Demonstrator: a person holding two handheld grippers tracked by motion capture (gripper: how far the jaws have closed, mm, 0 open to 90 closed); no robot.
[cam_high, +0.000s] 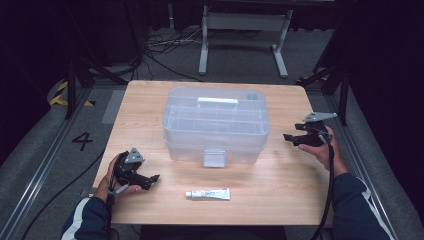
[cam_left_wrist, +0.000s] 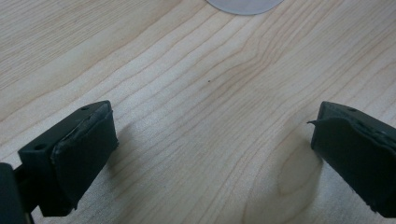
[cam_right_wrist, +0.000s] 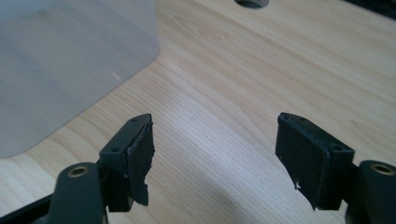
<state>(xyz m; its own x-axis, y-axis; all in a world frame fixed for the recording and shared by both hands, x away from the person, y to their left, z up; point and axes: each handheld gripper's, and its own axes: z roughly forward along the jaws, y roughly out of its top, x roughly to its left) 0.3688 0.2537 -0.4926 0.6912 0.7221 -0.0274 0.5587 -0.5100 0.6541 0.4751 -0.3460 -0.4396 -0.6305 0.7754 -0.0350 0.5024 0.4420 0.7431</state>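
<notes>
While the clear box (cam_high: 216, 125) sits closed mid-table (cam_high: 280, 185), the tube (cam_high: 208, 193) lies just in front of it with its long axis across the table, cap toward the left. Both grippers are spread wide and hold nothing. The left gripper (cam_high: 150, 179) rests left of the tube and looks nearer to it than the right gripper (cam_high: 289, 138), which hovers at the box's right end.
</notes>
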